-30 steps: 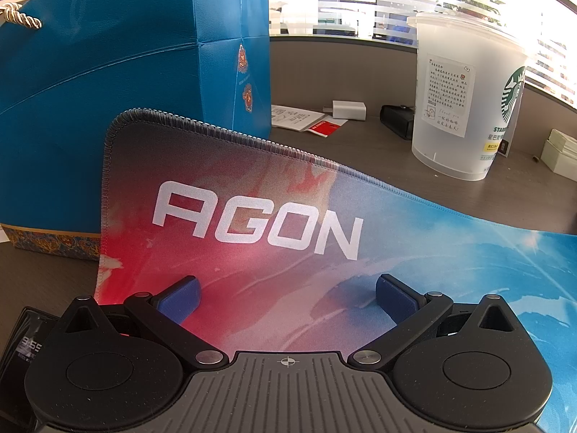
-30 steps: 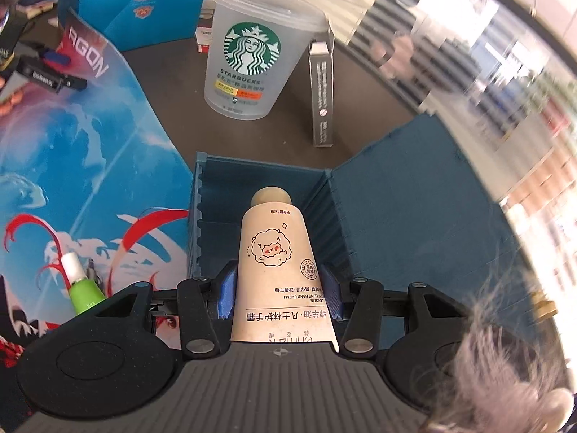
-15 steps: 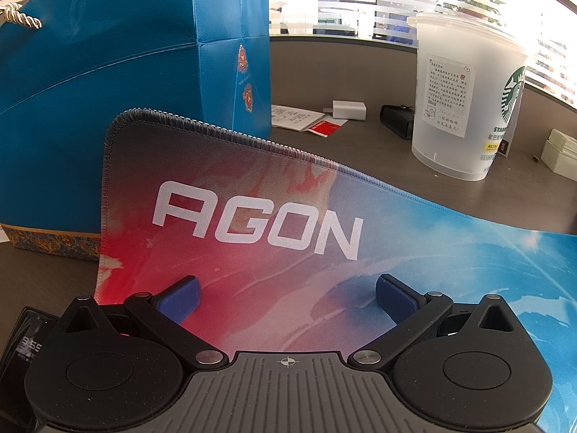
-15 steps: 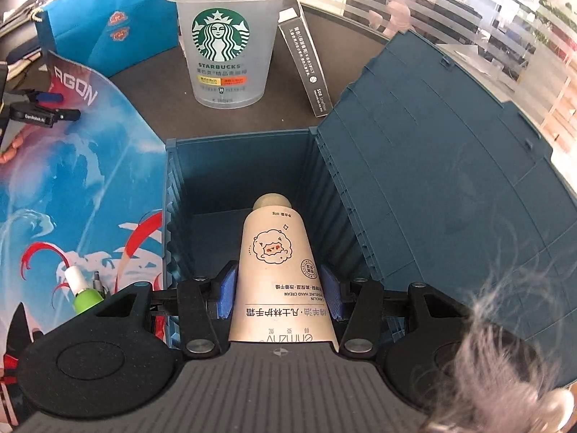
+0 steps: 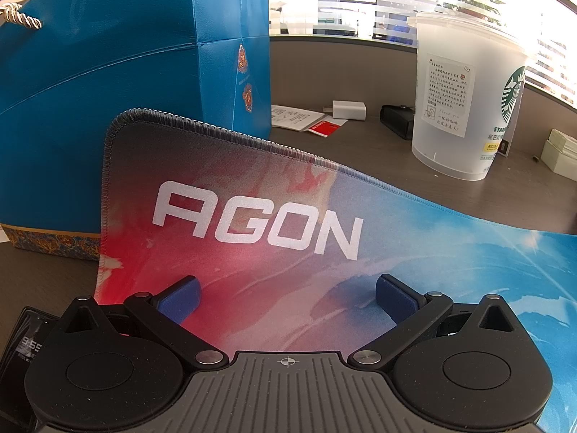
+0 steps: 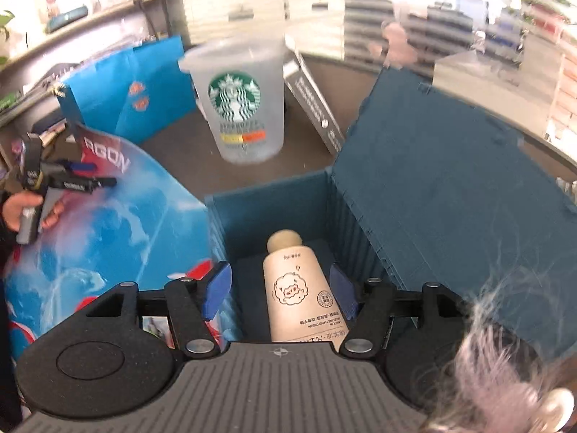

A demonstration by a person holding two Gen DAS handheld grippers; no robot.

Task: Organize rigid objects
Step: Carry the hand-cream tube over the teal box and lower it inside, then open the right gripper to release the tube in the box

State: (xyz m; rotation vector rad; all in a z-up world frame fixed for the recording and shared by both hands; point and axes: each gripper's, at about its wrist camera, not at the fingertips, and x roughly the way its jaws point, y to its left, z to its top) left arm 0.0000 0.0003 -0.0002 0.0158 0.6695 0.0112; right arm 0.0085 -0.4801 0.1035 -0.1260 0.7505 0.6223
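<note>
A beige hand cream tube (image 6: pixel 295 288) with a sheep drawing lies cap-forward inside the open dark blue storage box (image 6: pixel 274 195). My right gripper (image 6: pixel 278 281) hovers over the box with the tube between its jaws, which are opening. The left pad stands clear of the tube and the right pad is close beside it. My left gripper (image 5: pixel 287 288) is open and empty, low over the colourful AGON mouse pad (image 5: pixel 252 216). It also shows in the right wrist view as the left gripper (image 6: pixel 72 176), held by a hand.
The box's lid (image 6: pixel 450 187) stands raised at the right. Behind the box are a frosted Starbucks cup (image 6: pixel 238 108), a leaning grey carton (image 6: pixel 313 108) and a blue gift bag (image 5: pixel 108 90). A white charger (image 5: pixel 348 110), papers and a black device (image 5: pixel 25 346) lie on the desk.
The right gripper's jaws have spread away from the tube, which now sits lower in the box. Its view has rolled and shifted. The left gripper has not moved.
</note>
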